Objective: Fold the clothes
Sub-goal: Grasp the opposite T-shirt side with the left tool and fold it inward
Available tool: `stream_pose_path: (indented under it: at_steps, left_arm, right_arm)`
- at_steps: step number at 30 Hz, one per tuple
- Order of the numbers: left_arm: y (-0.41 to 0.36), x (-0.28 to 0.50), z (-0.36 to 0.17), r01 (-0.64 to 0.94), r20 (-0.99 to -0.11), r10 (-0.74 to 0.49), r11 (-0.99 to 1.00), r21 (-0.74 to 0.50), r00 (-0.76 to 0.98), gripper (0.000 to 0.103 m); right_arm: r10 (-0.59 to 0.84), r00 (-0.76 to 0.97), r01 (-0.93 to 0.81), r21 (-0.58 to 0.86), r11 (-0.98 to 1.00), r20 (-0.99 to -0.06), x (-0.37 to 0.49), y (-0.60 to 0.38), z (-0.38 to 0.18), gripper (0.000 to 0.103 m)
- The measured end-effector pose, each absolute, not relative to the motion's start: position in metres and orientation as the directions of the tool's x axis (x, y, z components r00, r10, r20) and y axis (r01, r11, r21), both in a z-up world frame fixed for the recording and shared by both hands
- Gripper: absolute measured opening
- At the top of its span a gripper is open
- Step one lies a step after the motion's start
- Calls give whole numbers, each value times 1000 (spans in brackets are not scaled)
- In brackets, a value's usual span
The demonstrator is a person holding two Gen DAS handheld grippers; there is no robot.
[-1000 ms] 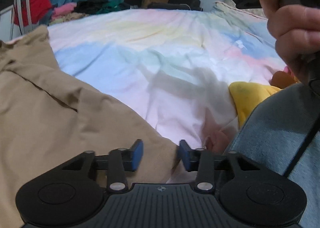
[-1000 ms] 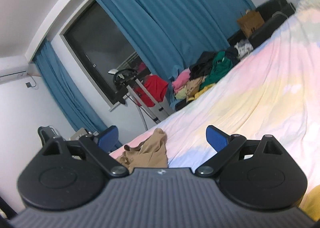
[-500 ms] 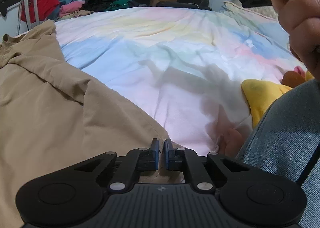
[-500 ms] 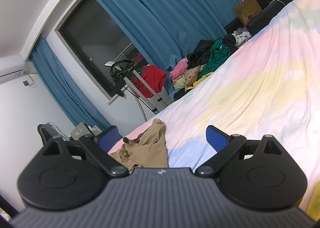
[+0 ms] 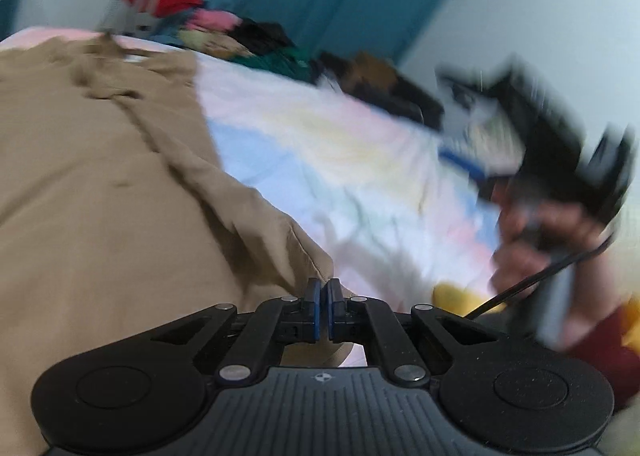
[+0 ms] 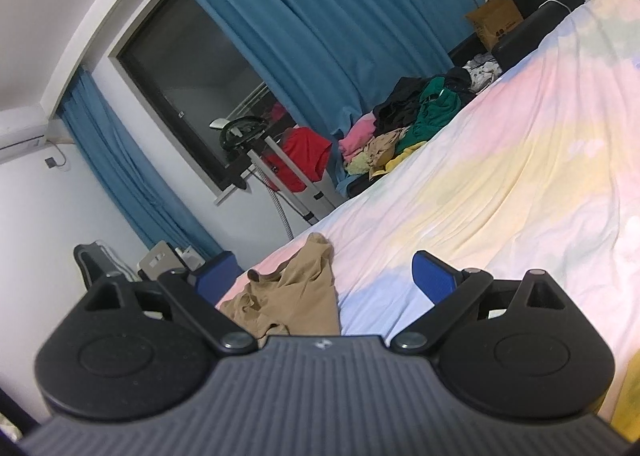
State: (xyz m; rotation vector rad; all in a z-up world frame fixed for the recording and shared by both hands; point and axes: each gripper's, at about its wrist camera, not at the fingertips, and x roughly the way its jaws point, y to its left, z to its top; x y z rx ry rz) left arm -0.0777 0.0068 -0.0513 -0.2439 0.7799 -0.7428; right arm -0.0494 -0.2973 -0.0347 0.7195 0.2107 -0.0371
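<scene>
- Left wrist view: my left tool (image 5: 322,293) has its blue pads pinched together on the near corner of the tan garment (image 5: 100,191), and the fabric ridges up from that corner.
- The rest of the tan garment spreads away to the left of the tool across the pastel bedspread (image 5: 340,159), its far end rumpled near the bed's edge.
- In the same view, blurred, my right hand (image 5: 548,240) holds the right tool above the bedspread, well to the right of the garment.
- Right wrist view: my right tool (image 6: 326,276) stands with its pads wide apart and nothing between them.
- The tan garment (image 6: 296,296) lies on the bedspread (image 6: 500,183) beyond that tool, apart from both pads.
- A pile of clothes (image 6: 408,123) sits past the bed by the blue curtain (image 6: 320,23).
</scene>
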Motion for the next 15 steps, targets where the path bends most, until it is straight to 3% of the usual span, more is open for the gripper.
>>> stream_pose_path:
  at_steps: [6, 11, 14, 15]
  left_arm:
    - [104, -85, -54, 279, -578, -646, 751, -598, 499, 3]
    - [133, -75, -93, 89, -719, -550, 816, -571, 426, 0]
    - [136, -70, -99, 61, -734, -547, 816, -574, 403, 2]
    - [136, -69, -98, 63, -733, -546, 817, -574, 404, 8]
  right_arm:
    - [85, 969, 85, 636, 767, -232, -43, -284, -37, 96]
    - [134, 956, 67, 637, 768, -262, -39, -272, -42, 96]
    - [143, 950, 62, 620, 782, -276, -40, -265, -42, 96]
    - [145, 949, 61, 613, 787, -280, -41, -263, -42, 96]
